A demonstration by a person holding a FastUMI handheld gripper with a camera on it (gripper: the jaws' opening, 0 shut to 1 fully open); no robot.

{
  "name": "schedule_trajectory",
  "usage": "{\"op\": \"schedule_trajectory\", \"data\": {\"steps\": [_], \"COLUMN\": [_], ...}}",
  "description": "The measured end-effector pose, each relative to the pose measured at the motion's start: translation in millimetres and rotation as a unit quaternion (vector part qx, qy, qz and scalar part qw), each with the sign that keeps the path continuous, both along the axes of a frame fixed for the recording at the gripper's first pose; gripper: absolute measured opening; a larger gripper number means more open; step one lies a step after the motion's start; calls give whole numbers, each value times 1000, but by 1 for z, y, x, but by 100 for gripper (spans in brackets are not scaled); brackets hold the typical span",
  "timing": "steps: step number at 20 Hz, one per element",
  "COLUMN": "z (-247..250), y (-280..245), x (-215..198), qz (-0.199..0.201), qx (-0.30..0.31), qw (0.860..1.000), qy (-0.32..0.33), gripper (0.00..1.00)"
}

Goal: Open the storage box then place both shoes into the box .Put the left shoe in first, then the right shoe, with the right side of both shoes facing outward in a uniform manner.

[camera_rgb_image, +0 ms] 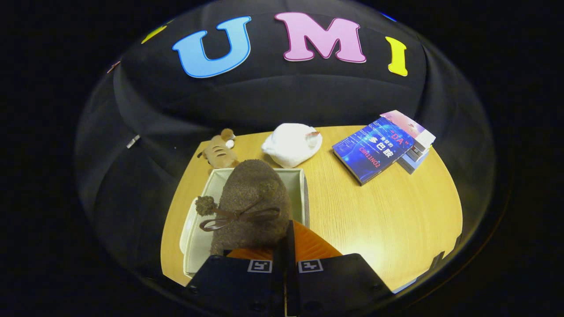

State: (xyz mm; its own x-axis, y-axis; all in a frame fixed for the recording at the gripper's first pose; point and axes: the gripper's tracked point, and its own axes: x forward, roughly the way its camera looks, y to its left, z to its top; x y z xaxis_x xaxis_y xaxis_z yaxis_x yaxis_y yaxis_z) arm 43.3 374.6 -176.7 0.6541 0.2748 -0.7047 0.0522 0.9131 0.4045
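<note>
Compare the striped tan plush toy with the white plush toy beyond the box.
The tan plush toy is striped and the smaller; the white plush toy is plain and bulkier. The tan one lies beyond the storage box's left corner, the white one beyond its far wall. Both rest on the wooden table.

Brown fuzzy shoe (252, 200) hangs toe-forward over the open white storage box (303, 193).

A light wooden table (387, 207) carries an open pale storage box (211, 185), a small striped plush toy (219, 152), a white soft bundle (292, 143), perhaps cloth, and stacked books (381, 147)
</note>
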Motion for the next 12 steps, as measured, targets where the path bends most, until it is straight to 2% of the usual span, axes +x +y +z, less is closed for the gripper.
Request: {"op": "schedule_trajectory", "data": {"steps": [3, 8, 10, 11, 12], "z": [-23, -30, -35, -38, -37], "y": [2, 14, 18, 22, 26], "x": [0, 2, 2, 2, 0], "qz": [-17, -19, -16, -13, -8], "qx": [-32, -70, -77, -79, -80], "qw": [999, 997, 996, 996, 996], "qy": [20, 22, 31, 34, 33], "gripper": [7, 11, 15, 23, 26]}}
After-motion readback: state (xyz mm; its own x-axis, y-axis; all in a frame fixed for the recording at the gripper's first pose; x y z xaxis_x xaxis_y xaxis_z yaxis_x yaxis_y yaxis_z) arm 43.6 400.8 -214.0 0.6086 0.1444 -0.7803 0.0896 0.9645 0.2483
